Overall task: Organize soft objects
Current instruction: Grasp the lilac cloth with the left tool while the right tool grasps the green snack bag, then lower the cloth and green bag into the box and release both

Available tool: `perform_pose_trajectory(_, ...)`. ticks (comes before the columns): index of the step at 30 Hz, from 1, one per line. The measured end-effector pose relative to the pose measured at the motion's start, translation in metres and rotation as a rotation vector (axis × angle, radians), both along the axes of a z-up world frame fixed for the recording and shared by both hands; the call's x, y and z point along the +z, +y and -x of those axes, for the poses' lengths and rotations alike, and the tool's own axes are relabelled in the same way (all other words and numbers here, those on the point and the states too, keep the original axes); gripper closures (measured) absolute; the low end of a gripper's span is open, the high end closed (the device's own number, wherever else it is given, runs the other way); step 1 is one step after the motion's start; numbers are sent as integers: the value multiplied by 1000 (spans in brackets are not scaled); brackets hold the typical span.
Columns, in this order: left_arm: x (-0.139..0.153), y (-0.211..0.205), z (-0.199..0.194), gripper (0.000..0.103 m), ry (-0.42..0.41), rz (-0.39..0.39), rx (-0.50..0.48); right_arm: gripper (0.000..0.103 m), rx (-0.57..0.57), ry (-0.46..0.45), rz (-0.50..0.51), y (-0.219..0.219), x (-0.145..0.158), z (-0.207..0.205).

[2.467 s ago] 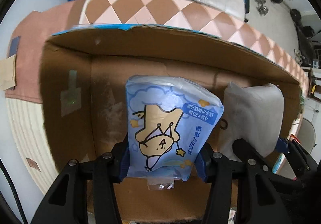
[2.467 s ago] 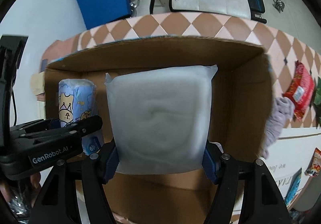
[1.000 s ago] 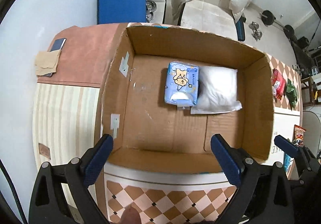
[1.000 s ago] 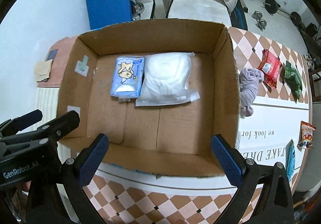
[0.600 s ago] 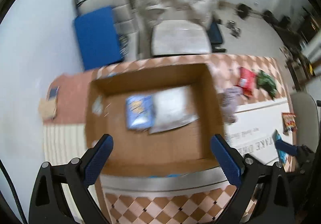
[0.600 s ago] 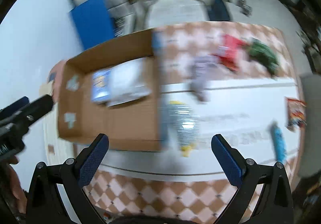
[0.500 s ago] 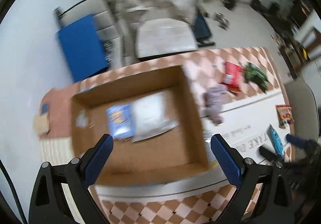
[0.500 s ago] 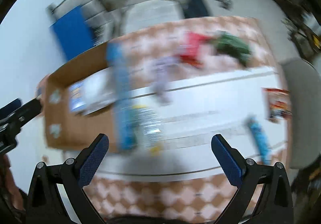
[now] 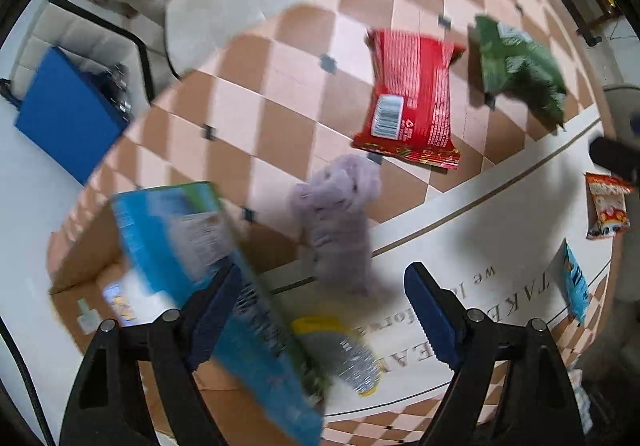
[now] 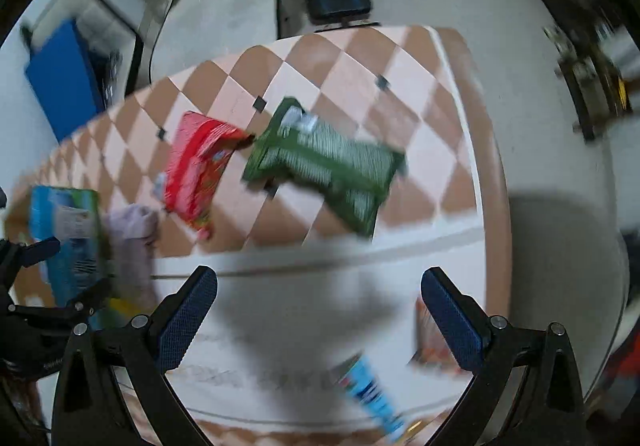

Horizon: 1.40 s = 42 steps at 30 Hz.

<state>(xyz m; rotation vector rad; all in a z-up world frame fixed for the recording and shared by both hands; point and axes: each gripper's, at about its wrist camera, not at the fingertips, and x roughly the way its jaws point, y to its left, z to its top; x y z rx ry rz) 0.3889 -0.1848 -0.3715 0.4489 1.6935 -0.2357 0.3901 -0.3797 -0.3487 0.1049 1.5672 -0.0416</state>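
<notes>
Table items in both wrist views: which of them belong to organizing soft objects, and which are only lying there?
For the job:
- fluffy lilac cloth
- brown cardboard box with blue printed side

Only lying there:
- red foil snack bag
- green snack bag
- small orange snack packet
- light-blue packet

The left gripper (image 9: 326, 312) hangs in the air with its two blue-padded fingers (image 9: 428, 316) spread wide apart and nothing between them. The right gripper (image 10: 320, 316) is likewise wide apart and empty, its blue pads (image 10: 186, 316) facing each other. In the right wrist view, the left gripper shows at the far left edge.
</notes>
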Motion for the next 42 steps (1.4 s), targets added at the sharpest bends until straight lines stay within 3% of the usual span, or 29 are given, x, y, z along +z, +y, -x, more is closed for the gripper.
perform_pose_trajectory(5, -35, -1, -8, 20, 69, -10, 59, 0, 171, 42, 52, 3, -46, -52)
perform_pose_trajectory(9, -49, 4, -10, 20, 91, -11, 85, 2, 281, 56, 81, 8, -77, -71)
perform_pose_trajectory(10, -51, 4, -9, 20, 94, -10, 87, 8, 291, 60, 91, 8, -83, -71)
perform_pose_trajectory(11, -54, 6, -9, 20, 96, -10, 89, 28, 267, 89, 98, 5, -89, -70)
perform_pose_trajectory(12, -55, 7, -9, 20, 97, -9, 91, 37, 222, 116, 98, 0, -94, -69)
perform_pose_trajectory(14, -59, 9, -9, 20, 100, -2, 104, 41, 86, 176, 24, -15, -97, -62)
perform_pose_trajectory(17, -67, 11, -15, 20, 121, 24, 141, 40, 10, 241, -115, -23, -96, -50)
perform_pose_trajectory(20, -75, 20, -18, 20, 161, 57, 183, 18, -1, 243, -176, -28, -89, -45)
perform_pose_trajectory(24, -89, 30, -15, 20, 201, 68, 211, 16, 43, 166, -111, -28, -81, -52)
perform_pose_trajectory(26, -93, 31, -13, 20, 191, 56, 201, 16, 67, 174, -113, -23, -84, -61)
perform_pose_trajectory(27, -94, 31, -13, 22, 186, 61, 199, 16, 77, 183, -116, -22, -87, -64)
perform_pose_trajectory(28, -94, 31, -13, 37, 186, 67, 202, 16, 89, 182, -110, -21, -89, -69)
perform_pose_trajectory(29, -95, 30, -12, 46, 184, 56, 202, 16, 99, 172, -95, -20, -90, -70)
perform_pose_trajectory(30, -97, 29, -13, 63, 184, 49, 200, 17, 104, 161, -85, -21, -93, -68)
perform_pose_trajectory(31, -98, 29, -13, 65, 185, 49, 199, 17, 104, 158, -81, -14, -96, -65)
perform_pose_trajectory(32, -98, 29, -13, 65, 174, 47, 204, 24, 100, 162, -82, -12, -98, -65)
perform_pose_trajectory(33, -97, 29, -12, 65, 159, 46, 208, 40, 95, 168, -82, -5, -102, -62)
perform_pose_trajectory(38, -80, 32, -4, 66, 91, 63, 208, 63, 42, 178, -50, 9, -99, -38)
perform_pose_trajectory(42, -43, 39, 10, 66, 11, 111, 214, 65, 24, 153, -42, 22, -74, -18)
